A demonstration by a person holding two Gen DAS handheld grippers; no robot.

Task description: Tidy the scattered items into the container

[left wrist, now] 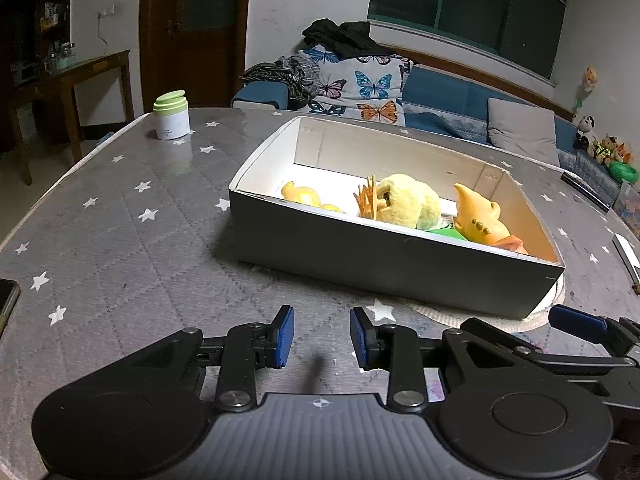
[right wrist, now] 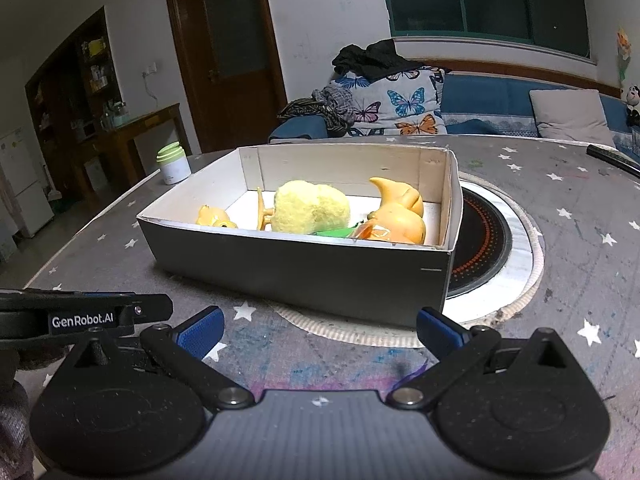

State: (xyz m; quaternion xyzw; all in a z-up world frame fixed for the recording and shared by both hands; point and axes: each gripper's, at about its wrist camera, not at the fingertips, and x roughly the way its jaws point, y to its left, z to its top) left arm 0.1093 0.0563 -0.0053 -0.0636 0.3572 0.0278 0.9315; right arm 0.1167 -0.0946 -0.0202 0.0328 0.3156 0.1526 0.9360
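Observation:
An open cardboard box (left wrist: 384,268) stands on the star-patterned table; it also shows in the right wrist view (right wrist: 304,272). Inside lie a yellow plush toy (left wrist: 408,200) (right wrist: 312,206), an orange dinosaur toy (left wrist: 478,216) (right wrist: 400,216), a small yellow duck (left wrist: 300,194) (right wrist: 214,216) and something green (left wrist: 448,232). My left gripper (left wrist: 322,336) is open and empty, just in front of the box. My right gripper (right wrist: 320,330) is wide open and empty, close to the box's near wall.
A white jar with a green lid (left wrist: 171,115) (right wrist: 173,163) stands at the table's far left. A round black cooktop (right wrist: 480,240) is set in the table beside and under the box. A phone (left wrist: 6,300) lies at the left edge. A sofa (left wrist: 440,96) is behind.

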